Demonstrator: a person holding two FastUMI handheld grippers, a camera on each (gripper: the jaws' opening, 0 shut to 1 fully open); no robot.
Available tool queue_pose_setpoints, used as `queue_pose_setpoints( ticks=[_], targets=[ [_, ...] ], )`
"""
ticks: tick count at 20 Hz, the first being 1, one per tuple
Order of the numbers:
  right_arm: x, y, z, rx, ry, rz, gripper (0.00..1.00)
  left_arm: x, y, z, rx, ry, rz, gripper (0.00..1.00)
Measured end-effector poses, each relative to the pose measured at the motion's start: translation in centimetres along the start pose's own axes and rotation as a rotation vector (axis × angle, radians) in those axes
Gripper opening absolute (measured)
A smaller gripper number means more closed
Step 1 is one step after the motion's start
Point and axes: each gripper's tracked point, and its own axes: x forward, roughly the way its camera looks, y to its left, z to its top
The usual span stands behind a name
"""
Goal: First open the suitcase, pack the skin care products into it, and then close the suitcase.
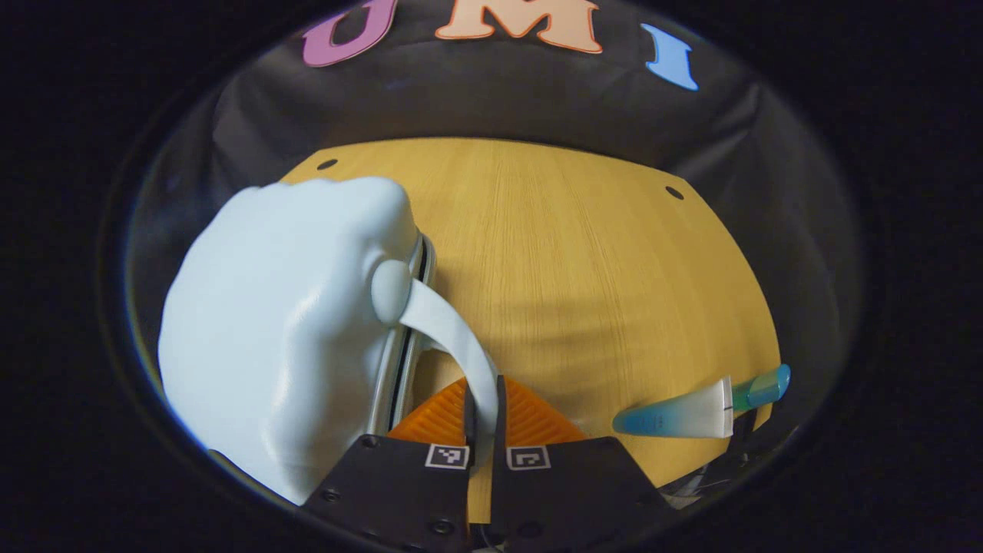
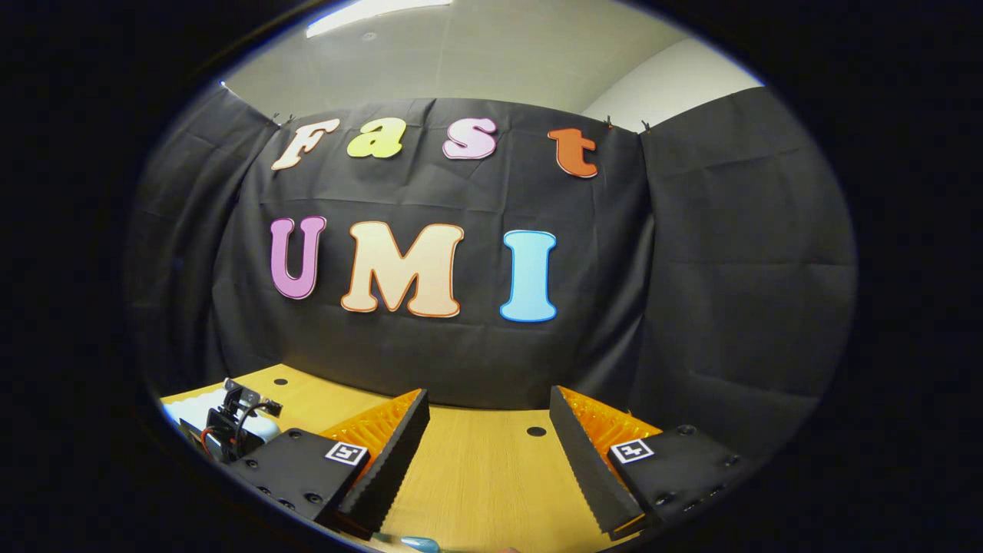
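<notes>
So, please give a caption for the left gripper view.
Left gripper shut on the suitcase handle; a tube lies on the table.

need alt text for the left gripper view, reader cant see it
The left gripper is shut on the pale blue handle strap of a pale blue hard-shell suitcase lying closed at the left of a wooden table. A white-and-blue skin care tube with a teal cap lies on the table at the right, apart from the suitcase.
</notes>
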Motion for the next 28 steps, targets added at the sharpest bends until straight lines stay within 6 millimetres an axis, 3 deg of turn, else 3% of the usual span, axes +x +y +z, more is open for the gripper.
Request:
queue_pose_setpoints(
  ticks=[3, 13, 16, 22, 28],
  targets=[
    [-0.1, 0.8, 0.1, 0.012, -0.01, 0.014, 0.99, -1.6, -1.0, 2.2, -0.025, -0.05, -0.031, 0.01],
    [0.5, 5.0, -0.3, 0.07, 0.002, 0.082, 0.99, -10.1, 0.3, 8.6, -0.034, -0.193, -0.065, 0.0],
    [0.3, 6.6, -0.2, 0.068, -0.002, 0.103, 0.99, -12.1, 3.1, 9.1, -0.034, -0.229, -0.054, 0.0],
    [0.3, 9.8, -0.3, 0.073, 0.006, 0.125, 0.99, -15.4, 11.2, 12.8, -0.017, -0.313, 0.041, 0.0],
    [0.0, 12.6, 0.8, 0.066, -0.024, 0.104, 1.0, -16.7, 18.9, 14.5, -0.011, -0.365, 0.136, 0.0]
  ],
)
